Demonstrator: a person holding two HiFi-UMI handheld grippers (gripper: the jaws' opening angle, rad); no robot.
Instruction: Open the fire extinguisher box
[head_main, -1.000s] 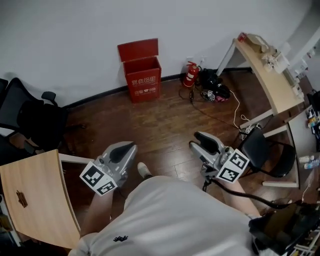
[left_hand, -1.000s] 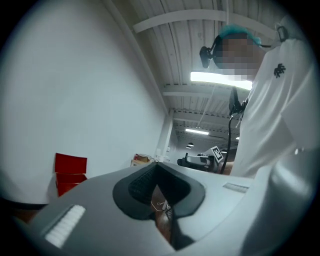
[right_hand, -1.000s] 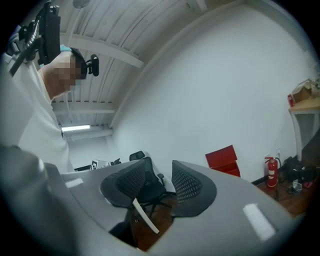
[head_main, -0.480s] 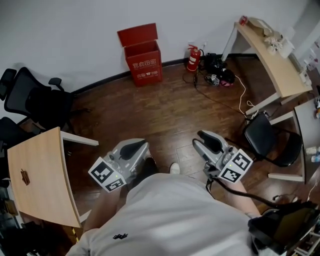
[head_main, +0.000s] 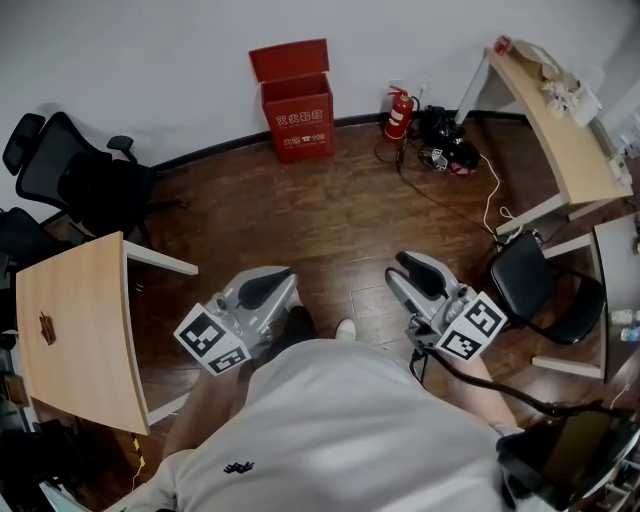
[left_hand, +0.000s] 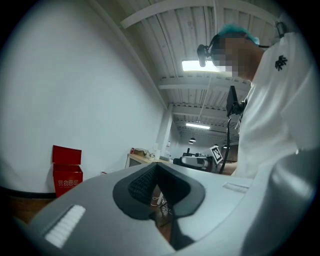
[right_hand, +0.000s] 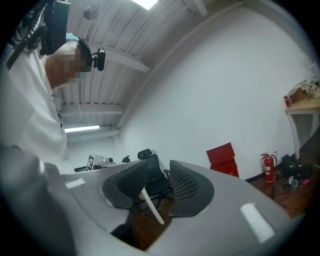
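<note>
Farther off than a second ago, the red fire extinguisher box (head_main: 297, 112) stands against the wall, lid up. The left tool (head_main: 272, 283) has its jaws together. The right tool (head_main: 408, 268), jaws just closing, is still apart and empty.

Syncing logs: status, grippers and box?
Left gripper shut, empty. Right gripper open, empty, jaws just been closing. Fire extinguisher box at far wall, lid up. Bare floor between.
</note>
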